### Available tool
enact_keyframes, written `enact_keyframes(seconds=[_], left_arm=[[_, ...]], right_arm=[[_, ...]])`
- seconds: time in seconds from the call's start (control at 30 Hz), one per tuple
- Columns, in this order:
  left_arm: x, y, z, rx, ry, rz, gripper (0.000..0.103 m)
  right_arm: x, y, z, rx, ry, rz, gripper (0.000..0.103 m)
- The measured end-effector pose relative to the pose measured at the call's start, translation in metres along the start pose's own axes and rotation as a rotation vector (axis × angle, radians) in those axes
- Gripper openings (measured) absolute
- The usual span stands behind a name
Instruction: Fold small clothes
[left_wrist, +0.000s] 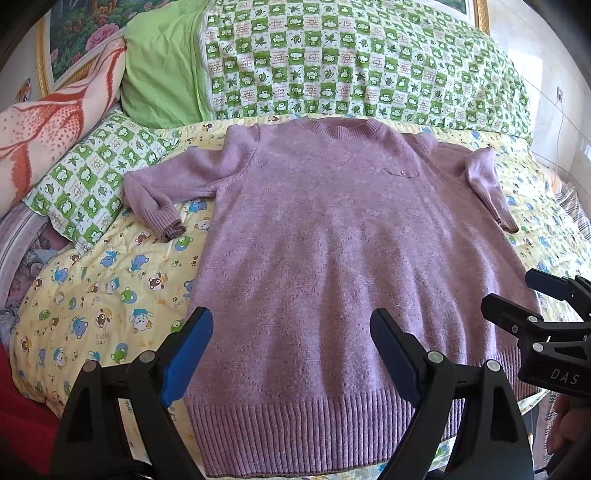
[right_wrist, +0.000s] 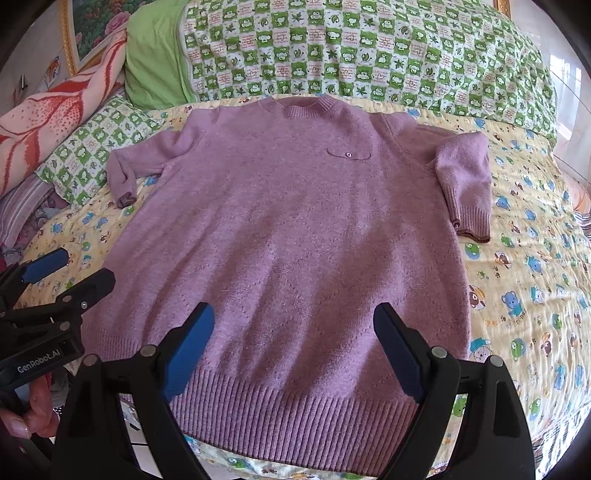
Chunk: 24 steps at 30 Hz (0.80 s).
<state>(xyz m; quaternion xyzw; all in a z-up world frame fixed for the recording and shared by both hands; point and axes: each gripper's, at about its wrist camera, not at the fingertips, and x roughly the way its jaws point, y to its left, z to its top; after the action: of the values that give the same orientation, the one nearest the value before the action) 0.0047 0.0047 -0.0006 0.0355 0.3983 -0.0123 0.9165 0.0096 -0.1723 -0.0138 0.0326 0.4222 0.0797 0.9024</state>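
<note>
Lying flat on a yellow cartoon quilt (left_wrist: 110, 288), the purple sweater (left_wrist: 332, 240) has its collar at 12 o'clock and its ribbed hem at 6. Both sleeves bend back toward the hem, the cuffs at about 9 and 3 o'clock. A green checked blanket (left_wrist: 351, 66) is heaped beyond the collar, and a checked pillow (left_wrist: 88, 181) sits at 10 o'clock, under one sleeve.

The left gripper (left_wrist: 291, 350) hovers over the hem with its blue pads spread wide, released, nothing between them. The right gripper (right_wrist: 293, 347) hangs likewise above the hem, jaws spread and empty. Each shows at the edge of the other's view.
</note>
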Motion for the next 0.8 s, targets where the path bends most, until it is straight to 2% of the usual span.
enact_keyframes(seconds=[0.8], left_arm=[[0.0066,-0.0065,0.0038,0.024,0.043,0.035,0.088]], right_arm=[[0.0065,0.0000,-0.0004,0.009,-0.004,0.021,0.088]])
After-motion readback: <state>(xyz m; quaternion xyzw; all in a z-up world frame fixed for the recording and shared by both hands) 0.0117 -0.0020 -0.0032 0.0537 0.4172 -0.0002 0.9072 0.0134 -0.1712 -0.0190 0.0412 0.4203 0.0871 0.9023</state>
